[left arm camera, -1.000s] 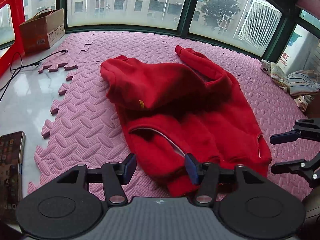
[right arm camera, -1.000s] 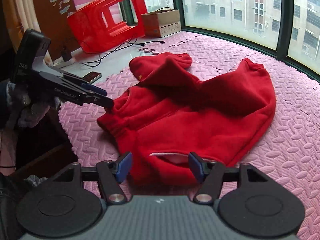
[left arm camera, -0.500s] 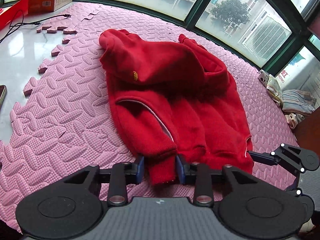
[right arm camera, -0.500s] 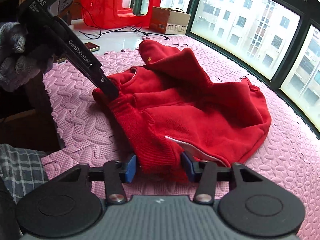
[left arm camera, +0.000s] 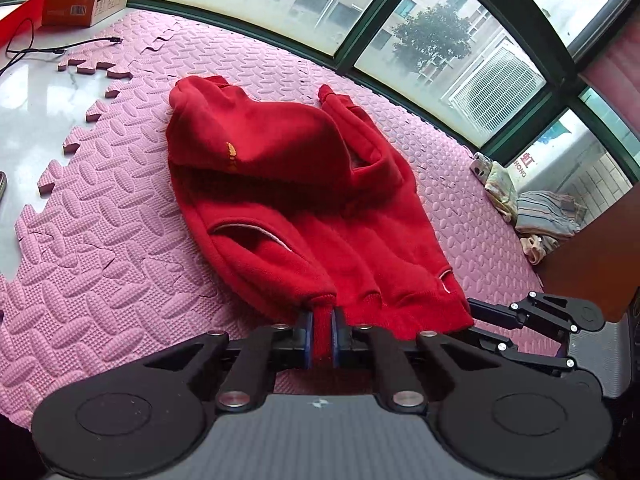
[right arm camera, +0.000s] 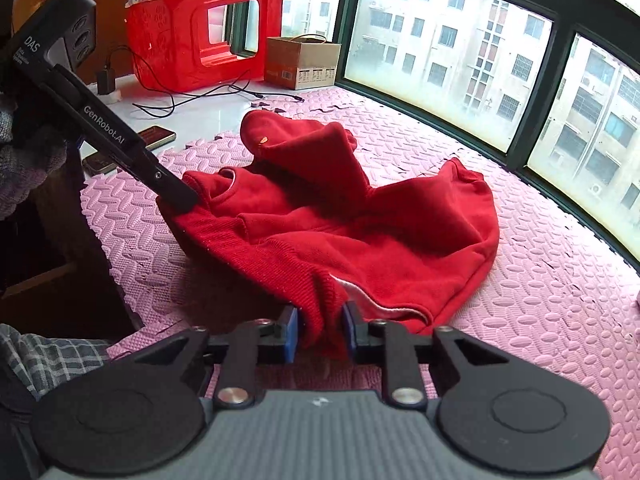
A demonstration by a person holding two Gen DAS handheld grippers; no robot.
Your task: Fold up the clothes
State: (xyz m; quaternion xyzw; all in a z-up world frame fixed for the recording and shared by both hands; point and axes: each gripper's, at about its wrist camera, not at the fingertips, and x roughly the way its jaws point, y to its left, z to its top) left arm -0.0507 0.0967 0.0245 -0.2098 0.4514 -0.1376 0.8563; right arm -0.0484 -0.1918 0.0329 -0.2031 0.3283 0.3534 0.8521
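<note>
A red hoodie [left arm camera: 304, 200] lies rumpled on the pink foam mat [left arm camera: 100, 248], hood and a sleeve piled at the far end. My left gripper [left arm camera: 321, 334] is shut on the ribbed hem at one near corner. My right gripper [right arm camera: 320, 334] is shut on the hem at the other corner, and the hoodie [right arm camera: 360, 220] spreads away from it. The hem between the two grippers is lifted and stretched. The left gripper [right arm camera: 176, 196] shows in the right wrist view, and the right gripper [left arm camera: 472, 312] shows at the right of the left wrist view.
A red plastic stool [right arm camera: 208, 36], a cardboard box [right arm camera: 300, 62], cables and a phone [right arm camera: 154, 136] lie on the white floor beyond the mat. Folded clothes [left arm camera: 544, 216] sit by the window at the right. A wooden panel [left arm camera: 580, 272] stands near them.
Both grippers went from open near the hem to shut on it. The hem corners have since been lifted and drawn apart, and the hoodie has been pulled straighter.
</note>
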